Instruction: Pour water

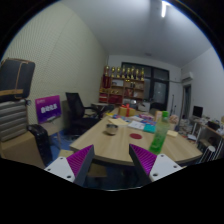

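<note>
Beyond the two fingers, a long light wooden table (128, 143) fills the middle of the gripper view. On its right part stands a green bottle (159, 134), upright, tall and slim, with a paler cap end at the top. Its contents cannot be determined. The bottle lies ahead of the right finger and well apart from it.

Gripper (112, 163): both fingers show at the bottom of the view, each with a magenta pad (80, 160) on its inner face. The fingers are spread wide, with nothing between them but the near table edge and the floor below. No contact with any object is visible. The gripper is held level and aimed along the table from a raised position short of its near end.

Other items on the table: a small dark cup-like object (111, 128) near the centre, a red flat item (136, 135) just beside it, and further small items towards the far end, too small to identify.

Surroundings: black office chairs (77, 110) stand to the left of the table. A shelf (122, 85) with bottles stands against the far wall.
</note>
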Tool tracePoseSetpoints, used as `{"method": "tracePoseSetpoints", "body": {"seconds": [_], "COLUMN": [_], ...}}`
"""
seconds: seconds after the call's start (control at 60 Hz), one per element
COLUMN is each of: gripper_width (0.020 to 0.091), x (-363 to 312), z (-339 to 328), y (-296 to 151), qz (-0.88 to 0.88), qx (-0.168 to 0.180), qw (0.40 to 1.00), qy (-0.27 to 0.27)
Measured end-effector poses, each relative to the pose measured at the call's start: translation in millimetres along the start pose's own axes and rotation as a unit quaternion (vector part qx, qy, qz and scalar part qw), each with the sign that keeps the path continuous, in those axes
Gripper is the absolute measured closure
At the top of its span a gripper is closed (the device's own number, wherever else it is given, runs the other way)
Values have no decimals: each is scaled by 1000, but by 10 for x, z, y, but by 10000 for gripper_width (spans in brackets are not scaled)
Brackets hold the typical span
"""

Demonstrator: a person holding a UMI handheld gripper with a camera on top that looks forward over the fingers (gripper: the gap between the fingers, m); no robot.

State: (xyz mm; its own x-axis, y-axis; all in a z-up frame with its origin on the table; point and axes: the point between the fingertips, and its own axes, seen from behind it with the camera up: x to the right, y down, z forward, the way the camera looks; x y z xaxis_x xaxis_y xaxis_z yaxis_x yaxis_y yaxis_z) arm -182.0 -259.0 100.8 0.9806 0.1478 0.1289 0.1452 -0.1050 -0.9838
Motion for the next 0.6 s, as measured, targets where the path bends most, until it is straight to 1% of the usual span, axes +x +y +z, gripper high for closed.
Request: {"method": "tracePoseSetpoints", "body": {"seconds": [0.033,0.05,0.083,0.1,0.2,0.217,0.25,0.3,0.433,0.6], "gripper_width": [300,300,300,301,302,302,304,303,301,294], "x": [235,203,459,699,1229,1170,1407,1579,1973,2297], "z": [77,126,221,247,589,670,772,903,1261,1680], "y": [15,60,65,65,111,112,72,68,127,208], "qz": [-7,-9,-11,-10,-7,-7,-7,2,54,62], "qx": [0,1,3,4,8,10,14,16,21,16], "qw": [1000,1000,999,999,997,997,998,998,994,992], "qy": [14,24,40,45,70,72,67,68,90,108]}}
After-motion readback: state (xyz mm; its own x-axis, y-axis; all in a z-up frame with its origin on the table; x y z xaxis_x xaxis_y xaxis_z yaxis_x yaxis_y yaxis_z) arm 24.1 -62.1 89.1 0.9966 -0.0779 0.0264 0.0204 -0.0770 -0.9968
